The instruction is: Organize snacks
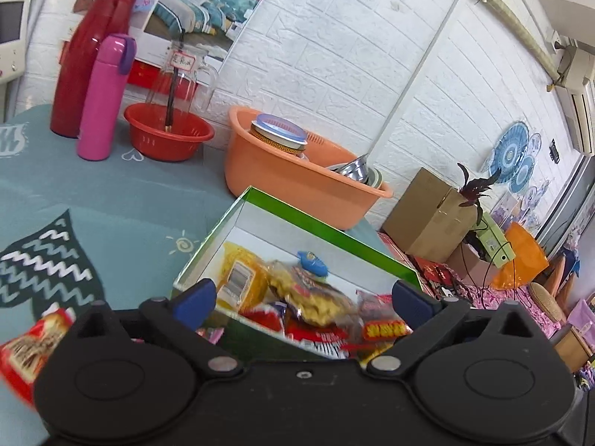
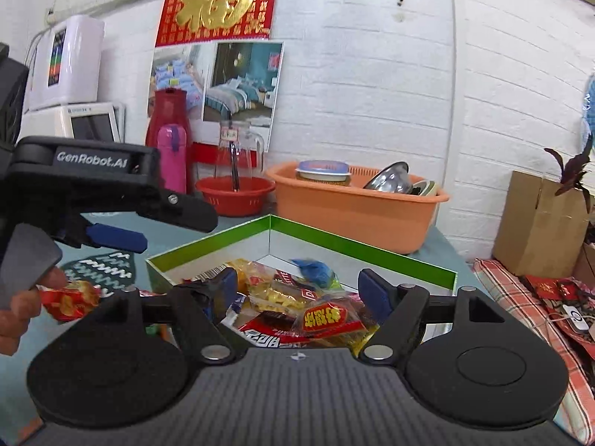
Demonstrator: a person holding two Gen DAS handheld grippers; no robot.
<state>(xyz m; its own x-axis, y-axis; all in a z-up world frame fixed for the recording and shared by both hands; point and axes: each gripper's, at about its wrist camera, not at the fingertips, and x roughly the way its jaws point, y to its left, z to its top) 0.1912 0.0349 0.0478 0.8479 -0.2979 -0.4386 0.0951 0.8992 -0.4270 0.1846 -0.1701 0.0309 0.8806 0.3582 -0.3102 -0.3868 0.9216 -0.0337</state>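
A green-rimmed white box (image 1: 327, 230) (image 2: 357, 245) sits on the teal tablecloth and holds several snack packets: yellow bags (image 1: 241, 278), a clear bag of yellow crisps (image 1: 319, 301) (image 2: 275, 293), red packets (image 2: 327, 316) and a blue item (image 1: 312, 262) (image 2: 312, 269). My left gripper (image 1: 303, 299) is open above the box's near side; it also shows at the left of the right wrist view (image 2: 122, 238). My right gripper (image 2: 299, 290) is open over the box, empty. A red snack packet (image 1: 26, 349) (image 2: 70, 299) lies on the cloth left of the box.
An orange basin (image 1: 297, 182) (image 2: 357, 208) with a tin and metal bowl stands behind the box. A red bowl (image 1: 167, 133), pink flask (image 1: 100, 100) and red thermos (image 1: 89, 55) stand back left. A cardboard box (image 1: 427, 215) and clutter are to the right.
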